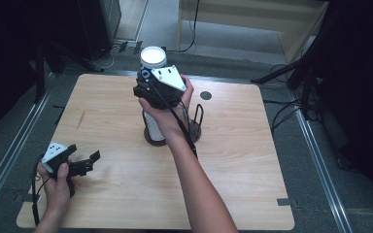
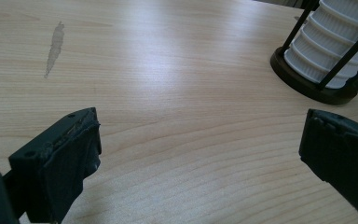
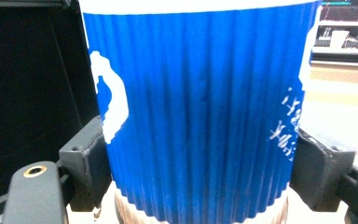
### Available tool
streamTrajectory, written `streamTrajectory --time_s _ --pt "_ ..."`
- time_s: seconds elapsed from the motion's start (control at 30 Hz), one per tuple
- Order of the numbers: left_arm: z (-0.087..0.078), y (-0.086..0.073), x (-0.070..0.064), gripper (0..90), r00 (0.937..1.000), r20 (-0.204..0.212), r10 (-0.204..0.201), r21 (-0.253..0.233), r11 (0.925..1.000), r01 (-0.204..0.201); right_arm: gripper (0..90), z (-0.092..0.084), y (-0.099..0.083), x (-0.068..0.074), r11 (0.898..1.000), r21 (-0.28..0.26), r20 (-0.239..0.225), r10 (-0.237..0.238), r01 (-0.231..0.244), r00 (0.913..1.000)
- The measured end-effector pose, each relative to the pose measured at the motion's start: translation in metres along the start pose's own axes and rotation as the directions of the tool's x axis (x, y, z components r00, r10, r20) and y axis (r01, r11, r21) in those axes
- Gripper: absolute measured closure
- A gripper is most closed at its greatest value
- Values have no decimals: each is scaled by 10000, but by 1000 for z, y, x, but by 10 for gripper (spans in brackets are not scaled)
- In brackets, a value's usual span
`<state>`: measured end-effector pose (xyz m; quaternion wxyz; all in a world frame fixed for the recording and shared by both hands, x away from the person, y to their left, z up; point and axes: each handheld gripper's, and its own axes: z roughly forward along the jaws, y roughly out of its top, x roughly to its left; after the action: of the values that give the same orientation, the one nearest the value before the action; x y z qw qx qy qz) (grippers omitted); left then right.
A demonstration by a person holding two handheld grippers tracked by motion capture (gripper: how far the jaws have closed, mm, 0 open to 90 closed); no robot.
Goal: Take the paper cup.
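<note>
Right gripper (image 3: 200, 154) clamped on the blue ribbed paper cup (image 3: 196, 112) at the top of the cup stack.

Its jaws press both sides of the cup, which sits atop the stack of white ribbed paper cups (image 1: 153, 127) standing in a round black wire holder (image 1: 194, 132) near the middle of the light wooden tabletop (image 1: 252, 160). The left gripper (image 1: 88, 160) rests low at the near left of the tabletop, well apart from the stack, its jaws spread wide with nothing between them.
</note>
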<state>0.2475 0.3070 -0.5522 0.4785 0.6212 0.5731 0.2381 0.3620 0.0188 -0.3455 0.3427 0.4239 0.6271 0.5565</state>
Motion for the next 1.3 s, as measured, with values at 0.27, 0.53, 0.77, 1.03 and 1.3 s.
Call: streamTrajectory --time_s 0.27,0.53,0.77,1.03,1.3 --pt "0 0 0 0 10000 10 -2 -3 10000 2 189 -4 9 4 9989 -424 -196 -193 185 9996" --pt "0 0 0 0 10000 17 9 17 10000 -9 189 -6 17 4 9976 -684 -188 -91 78 9998" --pt "0 0 0 0 10000 7 21 33 10000 -21 190 -12 24 3 9940 -1090 -127 -66 51 9999" --pt "1 0 0 0 10000 1 17 5 10000 -17 191 -21 34 -1 9862 -1656 -77 -38 24 10000" --pt "1 1 0 0 10000 -7 2 -11 10000 -2 191 -28 40 -12 9825 -1857 -38 130 -135 9999"
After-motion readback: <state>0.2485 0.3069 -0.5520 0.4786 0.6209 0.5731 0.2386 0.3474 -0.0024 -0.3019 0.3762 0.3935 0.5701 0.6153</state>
